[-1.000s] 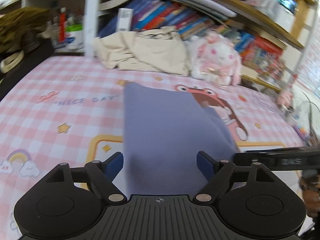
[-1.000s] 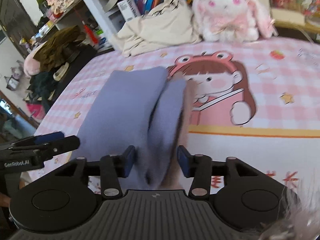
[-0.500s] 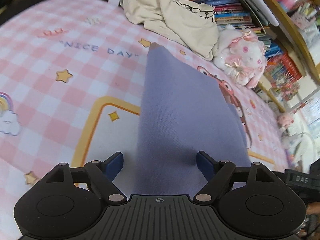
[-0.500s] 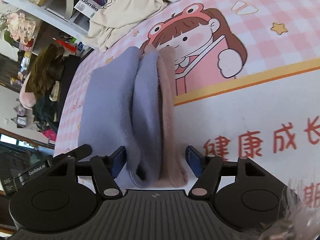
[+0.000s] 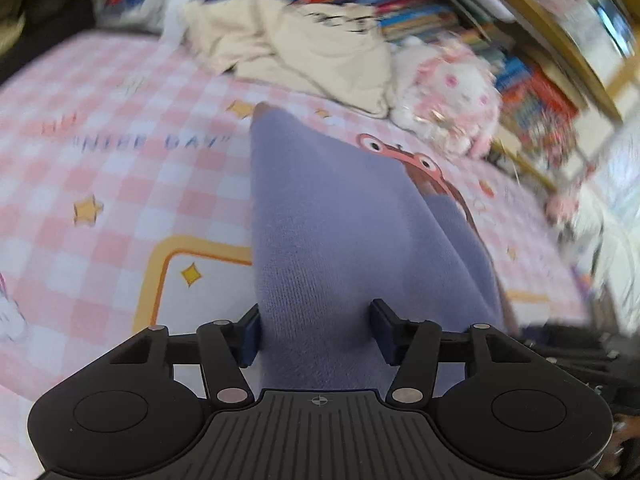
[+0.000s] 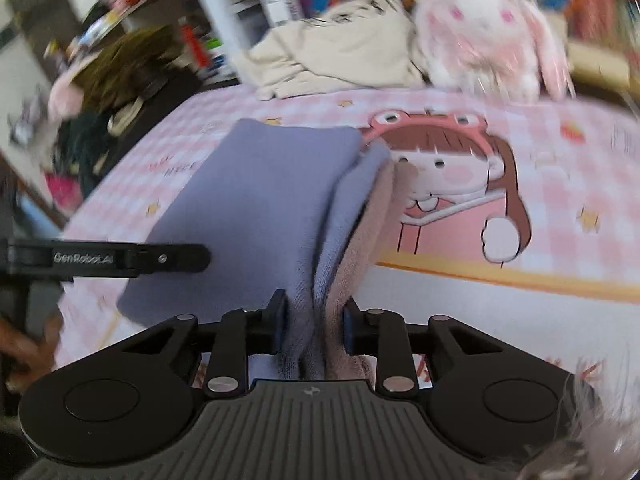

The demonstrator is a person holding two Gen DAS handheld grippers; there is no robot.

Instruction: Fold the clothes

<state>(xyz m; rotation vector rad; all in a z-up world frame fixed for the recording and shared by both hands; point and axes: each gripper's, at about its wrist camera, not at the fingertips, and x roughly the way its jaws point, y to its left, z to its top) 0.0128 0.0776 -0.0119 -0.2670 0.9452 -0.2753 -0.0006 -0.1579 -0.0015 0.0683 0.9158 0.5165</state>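
Cloth fills both grips: the right gripper [image 6: 314, 326] pinches the bunched near edge of the folded lavender garment [image 6: 256, 208], and the left gripper [image 5: 314, 332], just beside it, has its jaws part-closed against the same end. The garment's long axis runs straight away across the pink checked mat [image 5: 120, 200] toward the cream clothes [image 5: 320, 52]. Motion blur smears the shelves, and the garment's underside is hidden.

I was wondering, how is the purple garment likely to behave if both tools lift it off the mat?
The purple garment will probably sag between the left tool and right tool, since its soft knit bunches where they squeeze it. Its stacked layers, loose along the open edge, may slip apart. It looks thick, so likely weightier than a thin shirt, yet not fragile.
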